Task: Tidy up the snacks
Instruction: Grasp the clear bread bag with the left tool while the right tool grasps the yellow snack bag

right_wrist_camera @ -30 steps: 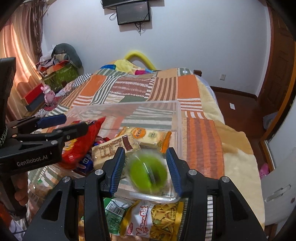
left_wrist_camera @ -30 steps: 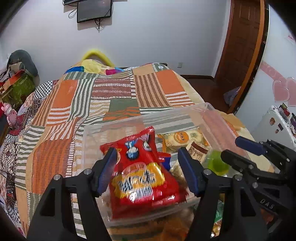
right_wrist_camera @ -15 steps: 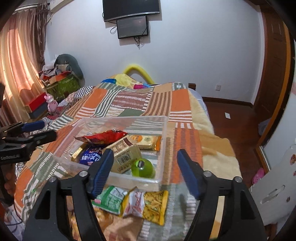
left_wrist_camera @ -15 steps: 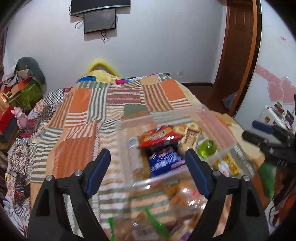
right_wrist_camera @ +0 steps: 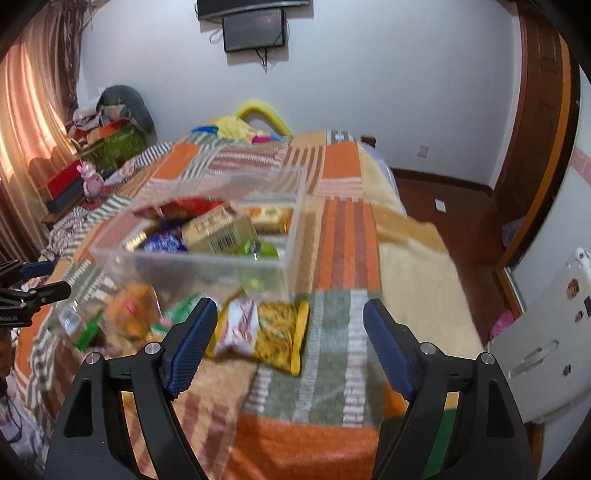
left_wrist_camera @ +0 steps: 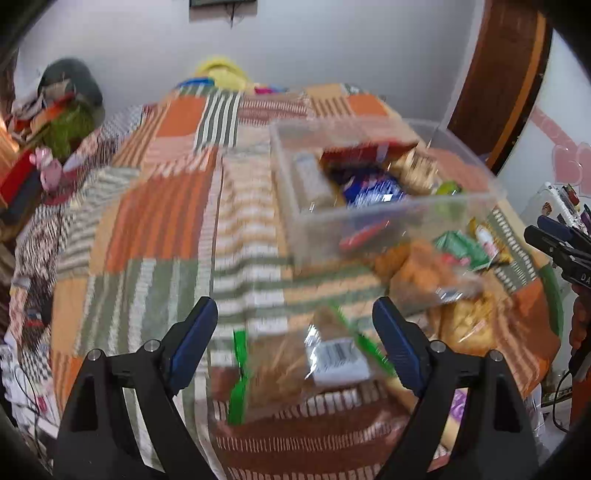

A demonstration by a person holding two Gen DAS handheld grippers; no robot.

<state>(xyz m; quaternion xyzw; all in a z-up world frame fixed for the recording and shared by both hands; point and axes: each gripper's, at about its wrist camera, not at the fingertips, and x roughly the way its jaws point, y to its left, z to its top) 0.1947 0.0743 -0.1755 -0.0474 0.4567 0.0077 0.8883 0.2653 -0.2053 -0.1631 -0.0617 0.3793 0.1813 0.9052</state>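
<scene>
A clear plastic bin (left_wrist_camera: 391, 218) (right_wrist_camera: 207, 262) sits on the patchwork bed and holds a red bag, a blue packet (left_wrist_camera: 373, 190), a tan box (right_wrist_camera: 218, 230) and a green round snack (right_wrist_camera: 258, 249). Loose snacks lie in front of it: a clear bag with green trim (left_wrist_camera: 317, 362), orange bags (left_wrist_camera: 424, 266) and a yellow packet (right_wrist_camera: 284, 328). My left gripper (left_wrist_camera: 295, 343) is open and empty above the clear bag. My right gripper (right_wrist_camera: 286, 343) is open and empty above the yellow packet.
The patchwork quilt (left_wrist_camera: 155, 206) covers the bed. Clutter and boxes (right_wrist_camera: 107, 144) stand at the far left by the curtain. A wooden door (right_wrist_camera: 539, 110) and a white panel (right_wrist_camera: 546, 343) are on the right. A wall screen (right_wrist_camera: 255, 35) hangs above.
Both grippers let go of their snacks into the bin, the red bag from the left and the green round snack from the right. Both pulled back and opened wide over the loose snacks.
</scene>
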